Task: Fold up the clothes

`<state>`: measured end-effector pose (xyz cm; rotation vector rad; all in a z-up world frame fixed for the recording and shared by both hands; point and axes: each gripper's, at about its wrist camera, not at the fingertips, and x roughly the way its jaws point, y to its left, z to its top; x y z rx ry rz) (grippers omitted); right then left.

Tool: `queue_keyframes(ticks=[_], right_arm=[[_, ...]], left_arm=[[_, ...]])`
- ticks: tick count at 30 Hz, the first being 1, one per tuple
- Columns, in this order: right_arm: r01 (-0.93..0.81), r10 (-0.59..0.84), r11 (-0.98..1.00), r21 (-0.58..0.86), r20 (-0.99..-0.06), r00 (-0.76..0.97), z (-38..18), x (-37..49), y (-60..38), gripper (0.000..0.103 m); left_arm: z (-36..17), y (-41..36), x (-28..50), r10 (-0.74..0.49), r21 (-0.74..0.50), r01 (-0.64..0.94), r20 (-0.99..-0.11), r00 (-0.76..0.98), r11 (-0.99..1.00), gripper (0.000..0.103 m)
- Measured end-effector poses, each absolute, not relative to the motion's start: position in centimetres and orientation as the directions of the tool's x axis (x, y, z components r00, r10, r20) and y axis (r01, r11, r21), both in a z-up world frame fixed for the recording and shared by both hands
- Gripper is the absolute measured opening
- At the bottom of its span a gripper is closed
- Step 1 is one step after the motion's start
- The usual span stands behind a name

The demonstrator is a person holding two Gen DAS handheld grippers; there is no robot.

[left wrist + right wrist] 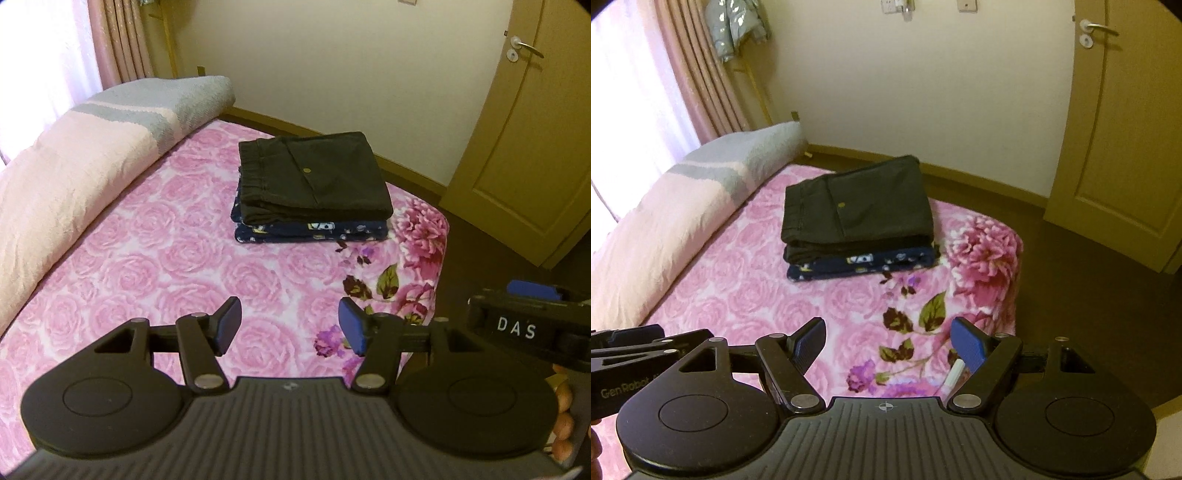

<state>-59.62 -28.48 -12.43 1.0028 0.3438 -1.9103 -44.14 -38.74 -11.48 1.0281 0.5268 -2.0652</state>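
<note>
Nearest to me, my left gripper [288, 326] hangs over the pink rose bedspread [155, 266] with its blue pads spread apart and nothing between them, and my right gripper [890, 345] beside it is likewise released and empty, its jaws wide over the big flower print near the bed's edge. A small white stick-like thing [953, 376] shows just under my right finger; I cannot tell what it is. Farther up the bed, well apart from both grippers, sits the stack of clothes: the folded black trousers [314, 173], squared off with a brass button showing, resting on top of the folded navy patterned garment [310, 230]. Judging from that neat pile and my empty jaws, I take it the fold on the trousers is finished and they have been set down, so the step in hand is the pause between garments. I see no unfolded clothing on the bed, so the next move calls for finding another piece out of view, if any remains, and bringing it onto the open stretch of bedspread in front of me. To the left a rolled pink and grey quilt [74, 158] lines the bed's side and would crowd a wide spread; beyond are the wall, curtain [701, 74] and door [524, 147], none in my way.
</note>
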Motion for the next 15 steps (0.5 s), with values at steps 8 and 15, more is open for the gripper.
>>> queue_keyframes(ticks=[8,15], right_arm=[[0.837,-0.568,-0.53,0.134,-0.789,-0.233,-13.5,-60.2,-30.0,0.077],[0.833,-0.556,-0.535,0.14,-0.801,-0.223,-13.9,-60.8,-30.9,0.077]], left_arm=[[-12.9,-40.3,-45.1,-0.436,-0.027,0.786,-0.82,-0.371,-0.618,0.054],[-13.4,-40.9,-45.6,-0.437,-0.02,0.789,-0.824,-0.361,-0.614,0.054]])
